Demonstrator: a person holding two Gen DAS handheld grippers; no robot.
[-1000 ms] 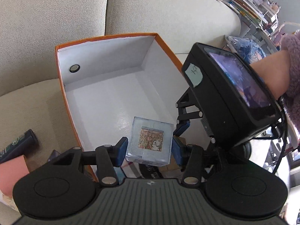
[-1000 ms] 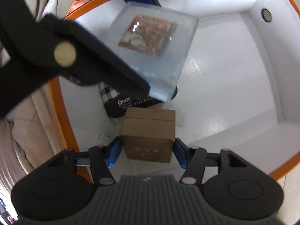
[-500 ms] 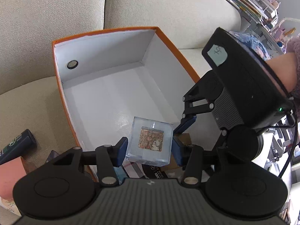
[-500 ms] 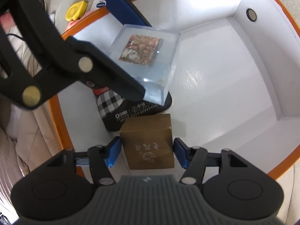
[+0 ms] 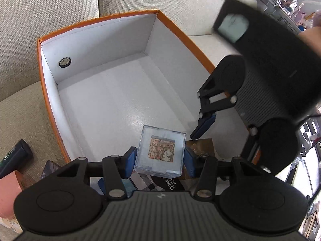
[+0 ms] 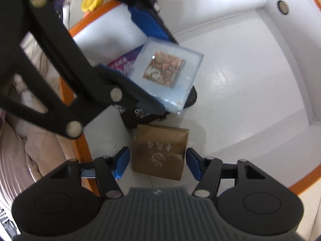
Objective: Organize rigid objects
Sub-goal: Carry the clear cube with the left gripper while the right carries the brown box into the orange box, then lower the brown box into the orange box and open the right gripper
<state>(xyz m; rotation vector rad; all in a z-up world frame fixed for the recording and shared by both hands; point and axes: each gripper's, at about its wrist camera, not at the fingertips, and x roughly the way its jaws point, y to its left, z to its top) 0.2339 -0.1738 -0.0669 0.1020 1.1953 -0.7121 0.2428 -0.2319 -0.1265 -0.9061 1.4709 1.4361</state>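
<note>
My left gripper (image 5: 159, 159) is shut on a clear plastic cube (image 5: 160, 154) with a rabbit picture inside, and holds it above the near end of the orange box (image 5: 50, 108). The cube also shows in the right wrist view (image 6: 166, 76), above a black checkered case (image 6: 140, 116). My right gripper (image 6: 157, 165) is open, its blue pads apart from the sides of a brown box (image 6: 160, 152) that rests on the white floor of the orange box (image 6: 226, 182). The right gripper's blue finger (image 5: 203, 125) hangs over the orange box's right side.
A purple packet (image 6: 122, 64) lies in the box under the cube. A dark tube (image 5: 14, 156) and a pink item (image 5: 8, 190) lie on the beige sofa left of the box. A yellow object (image 6: 93, 1) sits outside the box.
My right gripper has opened, let go of the brown box and lifted back from it. My left gripper has kept hold of the cube, lower over the box's near end.
</note>
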